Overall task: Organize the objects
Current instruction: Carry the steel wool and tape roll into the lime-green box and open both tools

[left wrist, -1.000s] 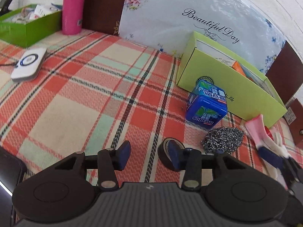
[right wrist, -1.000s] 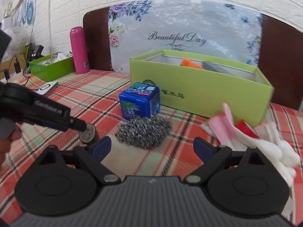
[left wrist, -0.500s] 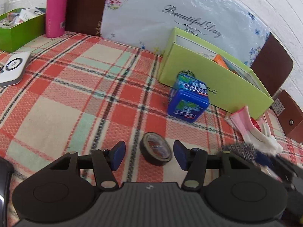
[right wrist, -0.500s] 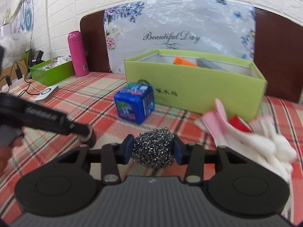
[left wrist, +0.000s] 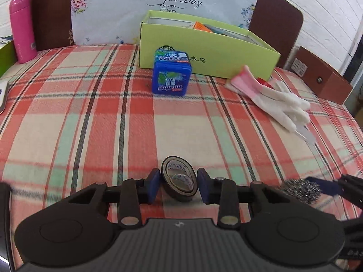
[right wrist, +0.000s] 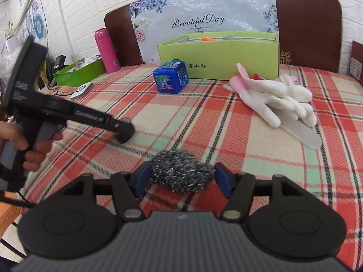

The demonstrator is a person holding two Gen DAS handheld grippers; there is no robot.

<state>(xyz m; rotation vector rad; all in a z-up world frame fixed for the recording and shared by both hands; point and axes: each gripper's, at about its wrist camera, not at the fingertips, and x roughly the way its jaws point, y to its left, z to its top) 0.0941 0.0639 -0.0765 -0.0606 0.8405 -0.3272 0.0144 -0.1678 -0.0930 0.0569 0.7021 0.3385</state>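
Note:
My left gripper [left wrist: 179, 187] is shut on a black tape roll [left wrist: 179, 184] and holds it over the plaid tablecloth. My right gripper [right wrist: 181, 179] is shut on a steel wool scrubber [right wrist: 181, 173], which also shows at the right edge of the left wrist view [left wrist: 301, 189]. The left gripper [right wrist: 123, 131] shows in the right wrist view, held by a hand. A light green open box [left wrist: 204, 52] stands at the back with several items inside. A blue tin [left wrist: 171, 76] stands in front of it. White and pink gloves [left wrist: 279, 97] lie to the right.
A pink bottle [left wrist: 21, 27] stands at the back left beside a darker green tray [right wrist: 77, 72]. A white round-dial device [right wrist: 81, 89] lies on the left. A flat grey strip [right wrist: 301, 136] lies under the gloves. A brown box [left wrist: 322, 77] sits at the far right.
My left gripper closed on the tape roll and lifted back from the box. My right gripper closed on the steel wool and drew it back toward the front.

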